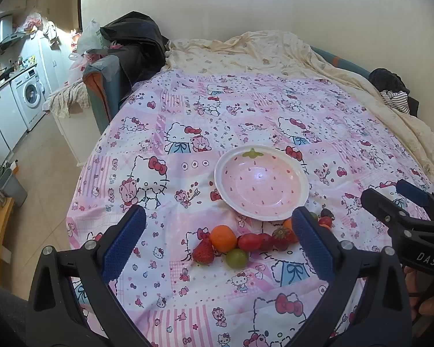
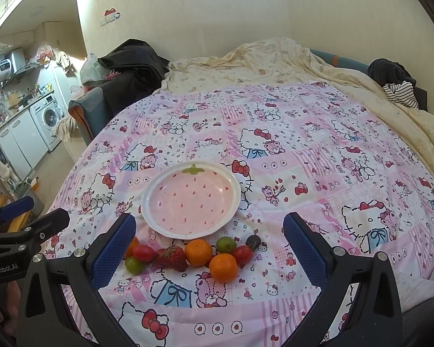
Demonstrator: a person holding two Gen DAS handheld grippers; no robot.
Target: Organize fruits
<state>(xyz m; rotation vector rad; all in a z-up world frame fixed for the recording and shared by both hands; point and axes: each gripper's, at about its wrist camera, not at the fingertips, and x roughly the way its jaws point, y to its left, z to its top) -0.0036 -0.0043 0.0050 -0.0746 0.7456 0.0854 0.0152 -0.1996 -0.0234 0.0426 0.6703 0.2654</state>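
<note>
An empty pink strawberry-pattern plate (image 1: 261, 183) (image 2: 191, 202) lies on the Hello Kitty quilt. Just in front of it sits a row of small fruits: a strawberry (image 1: 203, 251), an orange (image 1: 223, 238), a green fruit (image 1: 236, 258) and a red tomato (image 1: 249, 242). The right wrist view adds a strawberry (image 2: 172, 257), two oranges (image 2: 198, 252) (image 2: 223, 266), a green fruit (image 2: 226, 244), a tomato (image 2: 242, 254) and a dark fruit (image 2: 253, 241). My left gripper (image 1: 219, 215) (image 2: 36, 211) hovers open over the left fruits. My right gripper (image 2: 209, 222) (image 1: 390, 195) hovers open over the right ones. Both hold nothing.
The quilt (image 2: 303, 150) covers a bed whose left edge drops to the floor (image 1: 43, 173). A cream blanket (image 1: 260, 52) and dark and striped clothes (image 1: 396, 95) lie at the far side. A washing machine (image 1: 29, 95) and cabinets stand far left.
</note>
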